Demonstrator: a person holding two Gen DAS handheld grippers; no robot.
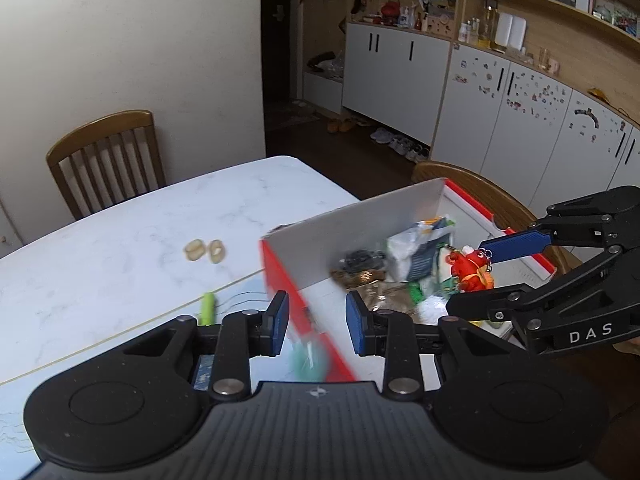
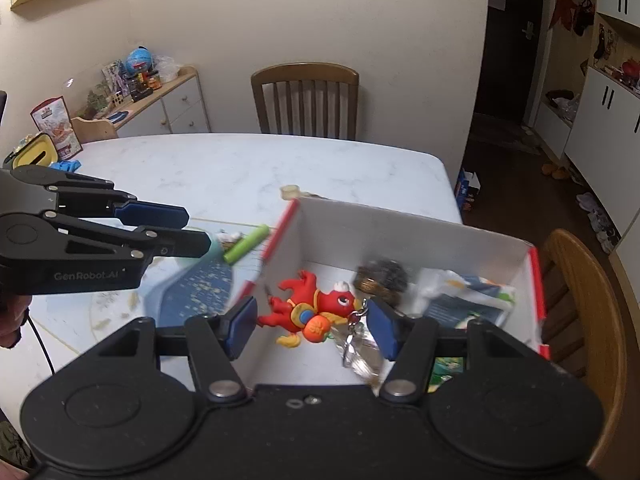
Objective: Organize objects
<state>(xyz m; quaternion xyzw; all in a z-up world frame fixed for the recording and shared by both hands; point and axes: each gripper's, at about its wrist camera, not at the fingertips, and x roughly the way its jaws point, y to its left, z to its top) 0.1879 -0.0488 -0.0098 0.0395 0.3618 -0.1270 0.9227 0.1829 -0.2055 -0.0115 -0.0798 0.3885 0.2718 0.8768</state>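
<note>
A white box with red rim (image 1: 352,220) (image 2: 400,228) stands on the marble table. Inside lie a red toy figure with a keyring (image 2: 308,308) (image 1: 470,266), a dark scrubber (image 2: 380,274) (image 1: 360,260) and white packets (image 2: 468,296) (image 1: 416,248). My right gripper (image 2: 312,328) (image 1: 464,276) is open above the box, its fingers on either side of the red toy without touching it. My left gripper (image 1: 318,318) (image 2: 192,232) is open and empty over the box's near red wall. A green tube (image 1: 207,308) (image 2: 246,248) lies on the table beside the box.
Two beige rings (image 1: 205,250) lie on the table farther out. A blue patterned mat (image 2: 192,292) lies left of the box. Wooden chairs (image 1: 106,160) (image 2: 306,100) (image 2: 580,312) stand at the table edges. A tissue box and clutter (image 2: 40,148) sit at the far left.
</note>
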